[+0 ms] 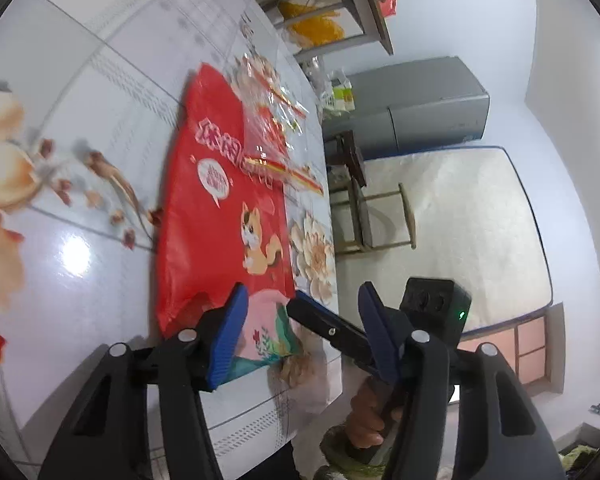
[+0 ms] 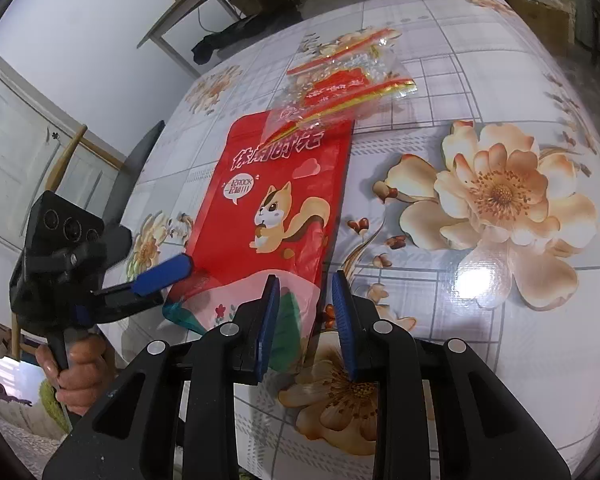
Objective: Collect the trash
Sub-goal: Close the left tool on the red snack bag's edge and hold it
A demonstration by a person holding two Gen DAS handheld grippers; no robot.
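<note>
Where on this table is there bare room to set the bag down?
Free: the cloth right of the red snack bag, over the big printed flower. Crowded: the far end, where a clear wrapper overlaps the bag, and the near end, with both grippers.

open tongs (image 2: 305, 312) over red pouch (image 2: 284, 208)

A lived-in home: floral tablecloth (image 2: 480, 200), grey fridge (image 1: 428, 104), wooden stool (image 1: 380, 220), leaning mattress (image 1: 468, 232).

My lamp glares white on the glossy tablecloth (image 2: 483, 280) beside the printed flower (image 2: 500, 196); edges bend, slightly blurred.
</note>
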